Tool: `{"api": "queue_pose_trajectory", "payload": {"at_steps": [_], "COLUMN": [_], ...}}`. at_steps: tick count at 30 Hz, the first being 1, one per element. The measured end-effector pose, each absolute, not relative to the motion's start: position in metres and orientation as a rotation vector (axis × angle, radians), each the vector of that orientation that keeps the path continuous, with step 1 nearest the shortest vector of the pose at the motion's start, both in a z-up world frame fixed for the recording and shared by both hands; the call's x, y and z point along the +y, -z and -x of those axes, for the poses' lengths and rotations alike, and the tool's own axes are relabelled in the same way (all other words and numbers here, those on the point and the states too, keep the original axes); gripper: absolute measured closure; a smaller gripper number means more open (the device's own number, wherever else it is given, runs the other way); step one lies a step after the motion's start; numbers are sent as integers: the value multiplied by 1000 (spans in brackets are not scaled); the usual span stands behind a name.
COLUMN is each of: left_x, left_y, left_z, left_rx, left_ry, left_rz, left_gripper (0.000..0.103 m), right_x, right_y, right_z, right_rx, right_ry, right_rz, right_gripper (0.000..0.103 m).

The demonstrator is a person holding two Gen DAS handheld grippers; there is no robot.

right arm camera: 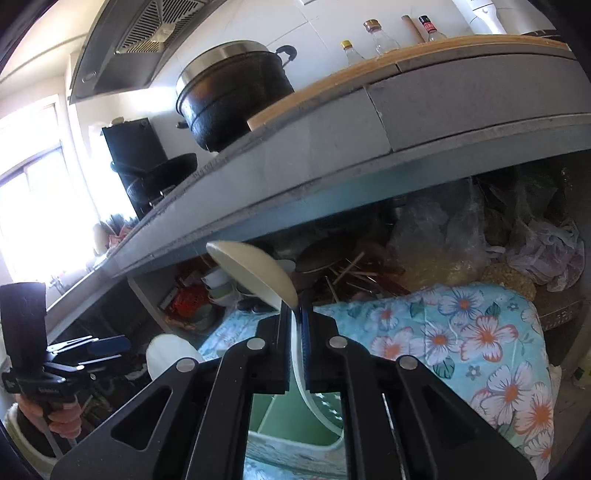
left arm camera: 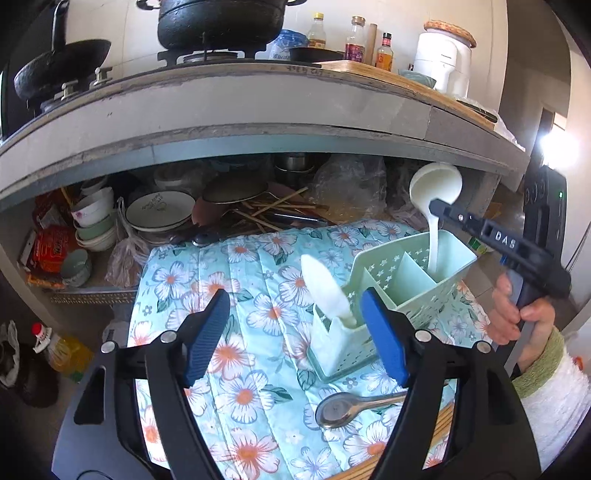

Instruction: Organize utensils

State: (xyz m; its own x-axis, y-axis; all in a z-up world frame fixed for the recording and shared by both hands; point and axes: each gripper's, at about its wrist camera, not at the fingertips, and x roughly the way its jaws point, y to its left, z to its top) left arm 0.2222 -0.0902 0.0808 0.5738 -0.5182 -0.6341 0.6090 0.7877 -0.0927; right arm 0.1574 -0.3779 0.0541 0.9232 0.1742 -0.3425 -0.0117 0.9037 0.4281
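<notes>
A pale green utensil caddy (left arm camera: 376, 273) with several compartments stands on a floral cloth (left arm camera: 240, 266). A white spoon (left arm camera: 325, 288) stands in its near compartment, just ahead of my open left gripper (left arm camera: 295, 332), which holds nothing. My right gripper (left arm camera: 443, 210) is shut on the handle of a white ladle (left arm camera: 436, 184), whose lower end dips into the caddy's far compartment. In the right wrist view the ladle (right arm camera: 251, 269) rises from the shut right gripper (right arm camera: 295, 306) above the caddy (right arm camera: 288, 417); the left gripper (right arm camera: 92, 347) stands open at the left. A metal spoon (left arm camera: 343, 406) lies on the cloth.
A grey counter slab (left arm camera: 258, 110) overhangs the work area, with a black pot (left arm camera: 218, 26) and bottles on top. The shelf beneath holds stacked bowls (left arm camera: 96, 218), a plate (left arm camera: 159, 210), loose chopsticks (left arm camera: 269, 210) and plastic bags. An oil bottle (left arm camera: 62, 350) stands on the floor at left.
</notes>
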Motion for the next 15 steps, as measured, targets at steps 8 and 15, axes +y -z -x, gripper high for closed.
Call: {"api": "queue_pose_trajectory", "payload": {"at_steps": [8,15], "left_x": [-72,-53], "left_y": [-69,-64], "left_z": [-213,-192], "left_rx": [750,762], "left_ry": [640,636], "left_rz": [-72,-54], "left_gripper": [28,22], "right_x": [-374,-388], "right_y": [-58,-63], "right_z": [-126,-82], "right_rx": [405,399], "right_ry": [-27,58], "right_rz": [-402,-464], "right_gripper": [71,66]}}
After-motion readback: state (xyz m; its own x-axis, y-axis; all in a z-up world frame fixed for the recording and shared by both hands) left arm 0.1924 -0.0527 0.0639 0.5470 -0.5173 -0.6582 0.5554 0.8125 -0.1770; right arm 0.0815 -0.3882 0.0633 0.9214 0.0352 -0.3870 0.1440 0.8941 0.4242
